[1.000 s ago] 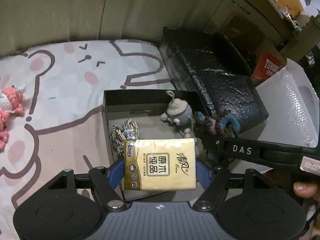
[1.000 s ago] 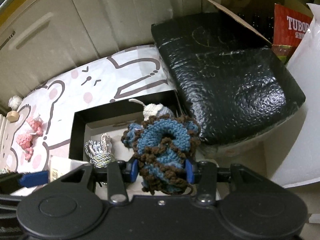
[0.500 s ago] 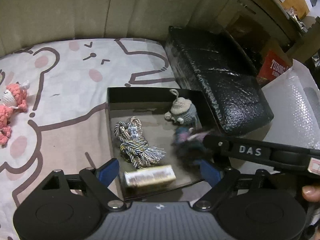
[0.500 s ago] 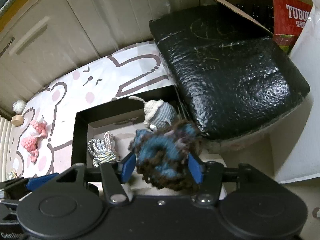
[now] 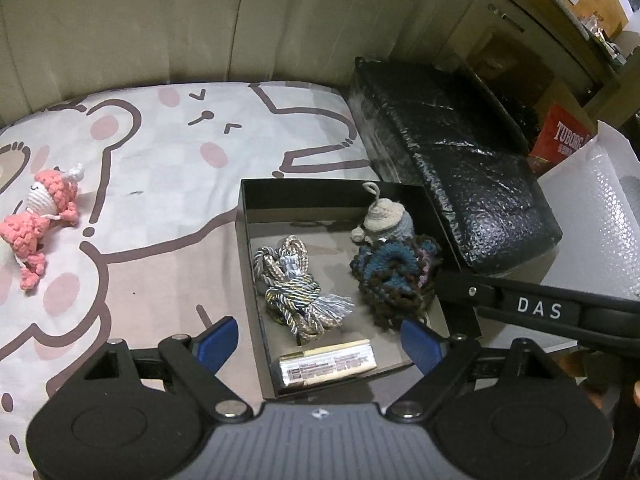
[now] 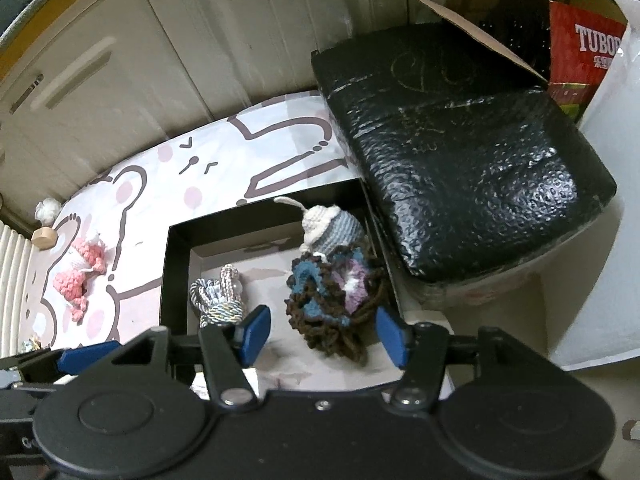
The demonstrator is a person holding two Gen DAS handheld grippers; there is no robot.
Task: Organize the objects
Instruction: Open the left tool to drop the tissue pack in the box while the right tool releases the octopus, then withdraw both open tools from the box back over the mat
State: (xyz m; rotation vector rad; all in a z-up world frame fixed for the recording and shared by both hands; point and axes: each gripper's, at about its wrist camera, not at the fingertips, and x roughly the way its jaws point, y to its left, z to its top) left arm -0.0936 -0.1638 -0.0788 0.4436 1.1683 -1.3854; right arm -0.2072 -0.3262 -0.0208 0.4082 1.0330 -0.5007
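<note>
From the left wrist camera, the left gripper (image 5: 320, 338) hangs over the near edge of the black box (image 5: 256, 272), its blue fingers (image 5: 218, 342) spread wide with nothing between them. Inside the box lie 4 things: a tissue pack (image 5: 328, 362) standing on its edge against the near wall, a bundle of braided cord (image 5: 298, 290) in the middle, a blue-brown crochet piece (image 5: 394, 276) at the right, and a small grey knitted doll (image 5: 386, 222) in the far right corner. On the bear-print mat (image 5: 168, 152), well apart from the box, lies a pink crochet toy (image 5: 40, 216). By my reading the drop-off step is finished for this hand, and the pink toy is the likely next pick; that calls for a swing to the left and a descent with the fingers open around its body.

From the right wrist camera, the right gripper (image 6: 320, 334) also sits above the box (image 6: 174, 276), fingers (image 6: 254, 328) apart and empty, the crochet piece (image 6: 334, 300) resting on the box floor just beyond them and touching the doll (image 6: 330, 226). The cord (image 6: 220, 298) lies to its left. The pink toy (image 6: 82, 276) shows on the mat, with a small wooden block (image 6: 44, 236) and a white ball (image 6: 48, 210) further out. This hand looks free to lift clear and reach for one of those.
</note>
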